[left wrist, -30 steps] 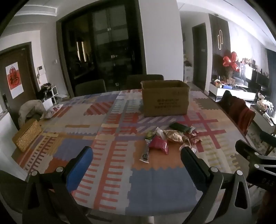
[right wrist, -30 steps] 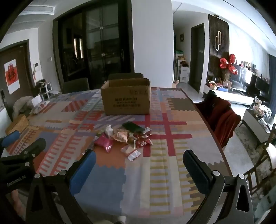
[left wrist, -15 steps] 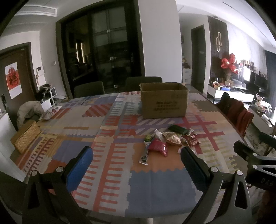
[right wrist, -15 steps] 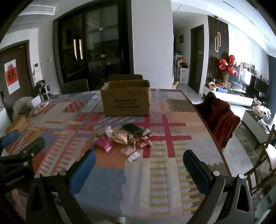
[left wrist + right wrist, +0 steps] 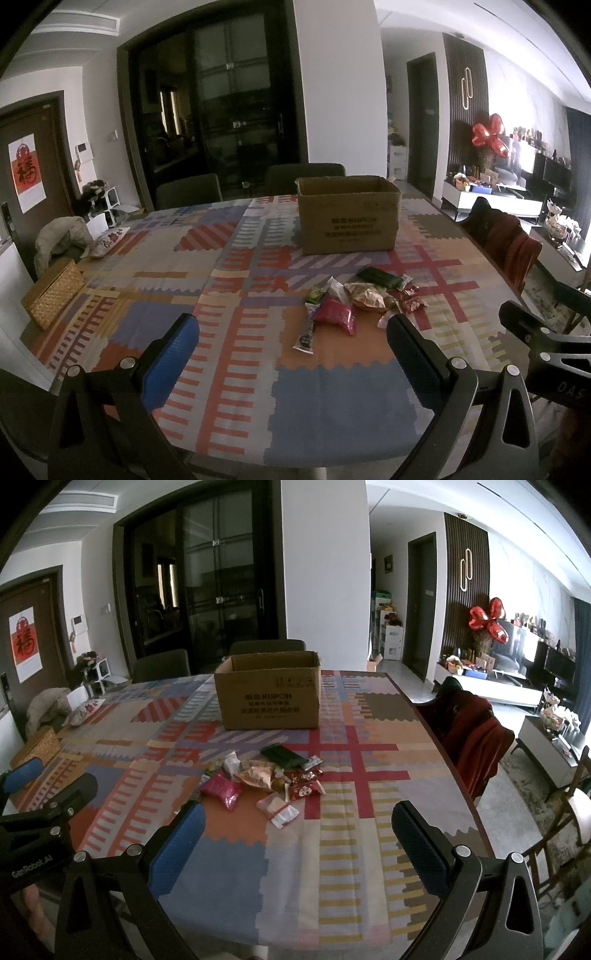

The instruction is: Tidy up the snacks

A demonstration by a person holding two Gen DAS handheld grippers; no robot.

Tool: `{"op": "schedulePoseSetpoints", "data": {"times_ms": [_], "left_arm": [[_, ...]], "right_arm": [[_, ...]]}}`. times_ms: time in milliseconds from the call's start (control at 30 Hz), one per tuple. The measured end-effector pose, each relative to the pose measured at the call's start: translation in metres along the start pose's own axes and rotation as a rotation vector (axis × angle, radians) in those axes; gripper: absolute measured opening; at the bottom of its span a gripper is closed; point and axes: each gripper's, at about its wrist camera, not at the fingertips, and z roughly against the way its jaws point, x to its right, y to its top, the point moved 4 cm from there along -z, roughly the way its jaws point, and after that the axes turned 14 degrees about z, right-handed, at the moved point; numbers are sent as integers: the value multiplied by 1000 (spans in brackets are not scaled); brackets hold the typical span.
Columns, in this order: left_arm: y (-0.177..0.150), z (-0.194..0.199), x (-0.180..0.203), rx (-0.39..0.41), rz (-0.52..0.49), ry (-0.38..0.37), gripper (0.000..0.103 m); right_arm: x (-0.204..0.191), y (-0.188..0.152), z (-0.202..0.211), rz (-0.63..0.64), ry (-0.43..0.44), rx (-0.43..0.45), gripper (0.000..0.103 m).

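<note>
A pile of several snack packets lies mid-table: a pink packet, a dark green packet, a golden packet, a red packet and a clear packet. An open cardboard box stands behind them, also in the right wrist view. My left gripper is open and empty, near the table's front edge. My right gripper is open and empty, just short of the pile.
The table carries a patterned cloth. A woven basket sits at its left edge. Chairs stand behind the table, and one with a red garment stands at the right.
Both grippers have drawn back and risen slightly, so the snacks and box look a little farther off. Nothing on the table has moved.
</note>
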Motion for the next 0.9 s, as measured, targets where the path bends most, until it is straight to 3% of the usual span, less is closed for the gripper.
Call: {"op": "schedulePoseSetpoints", "data": {"times_ms": [900], "left_arm": [[-2, -4, 3, -2, -3, 6, 103]], "right_arm": [[2, 4, -5, 7, 16, 2, 102]]}}
